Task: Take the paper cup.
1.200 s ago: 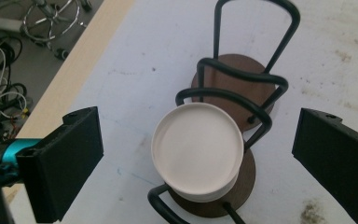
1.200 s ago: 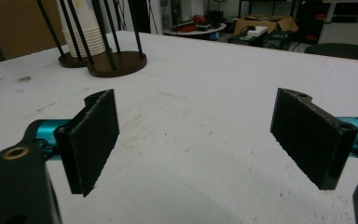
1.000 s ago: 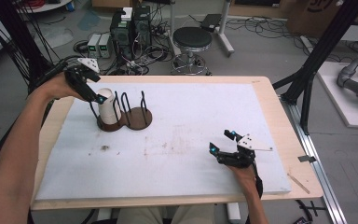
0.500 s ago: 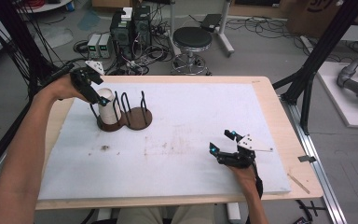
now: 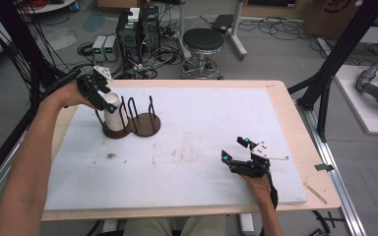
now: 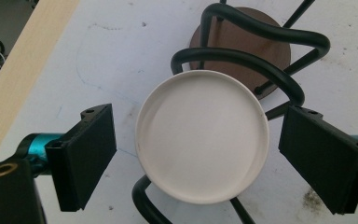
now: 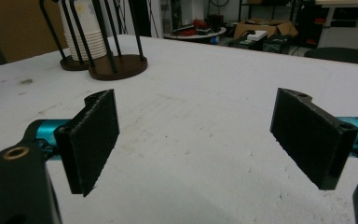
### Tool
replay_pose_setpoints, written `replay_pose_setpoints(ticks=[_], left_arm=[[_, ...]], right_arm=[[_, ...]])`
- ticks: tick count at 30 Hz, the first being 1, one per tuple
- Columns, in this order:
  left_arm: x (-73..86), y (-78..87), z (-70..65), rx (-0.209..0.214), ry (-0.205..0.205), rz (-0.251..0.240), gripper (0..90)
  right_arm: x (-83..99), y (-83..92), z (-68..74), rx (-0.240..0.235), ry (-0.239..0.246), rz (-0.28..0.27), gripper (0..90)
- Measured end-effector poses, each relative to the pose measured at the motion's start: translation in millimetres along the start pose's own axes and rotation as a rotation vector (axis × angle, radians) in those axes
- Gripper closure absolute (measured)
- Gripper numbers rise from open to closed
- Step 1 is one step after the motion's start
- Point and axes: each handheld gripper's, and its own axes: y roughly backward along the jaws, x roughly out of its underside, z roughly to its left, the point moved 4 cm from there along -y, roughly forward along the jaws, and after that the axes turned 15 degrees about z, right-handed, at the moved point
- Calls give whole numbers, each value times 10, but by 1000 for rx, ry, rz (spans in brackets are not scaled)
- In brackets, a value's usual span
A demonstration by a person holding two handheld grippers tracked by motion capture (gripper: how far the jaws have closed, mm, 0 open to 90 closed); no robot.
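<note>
Left claw (image 6: 198, 158), jaws wide, straddles the cup stack (image 6: 202, 135) in its rack (image 6: 256, 58); right claw (image 7: 209, 140) wide above the worktop (image 7: 205, 93).

Black round stool (image 5: 203, 40), computer towers (image 5: 138, 27) and cables on floor beyond table.

The high view looks forward and down from the near edge over the whole desk (image 5: 285, 113). The left gripper view stares straight down, close above the cup stack (image 6: 202, 135) in its wire holder (image 6: 256, 56) (far-left corner). The right gripper view skims low across the desk toward that same holder.
</note>
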Motion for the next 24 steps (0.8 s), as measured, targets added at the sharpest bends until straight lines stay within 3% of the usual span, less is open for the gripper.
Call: replay_pose_setpoints(ticks=[8, 9, 15, 19, 24], left_arm=[[-16, -7, -10, -9, -22, 11, 191], [-7, -7, -7, -10, -20, 16, 233], [18, 6, 2, -13, -1, 21, 255], [12, 9, -3, -12, -26, 26, 303], [6, 5, -11, -14, -23, 26, 319]], right_arm=[[-1, -1, 0, 2, -1, 0, 157], [-1, -1, 0, 3, -1, 0, 157], [0, 0, 0, 2, 0, -1, 157], [-1, -1, 1, 2, -1, 0, 157], [0, -1, 1, 3, 0, 0, 157]])
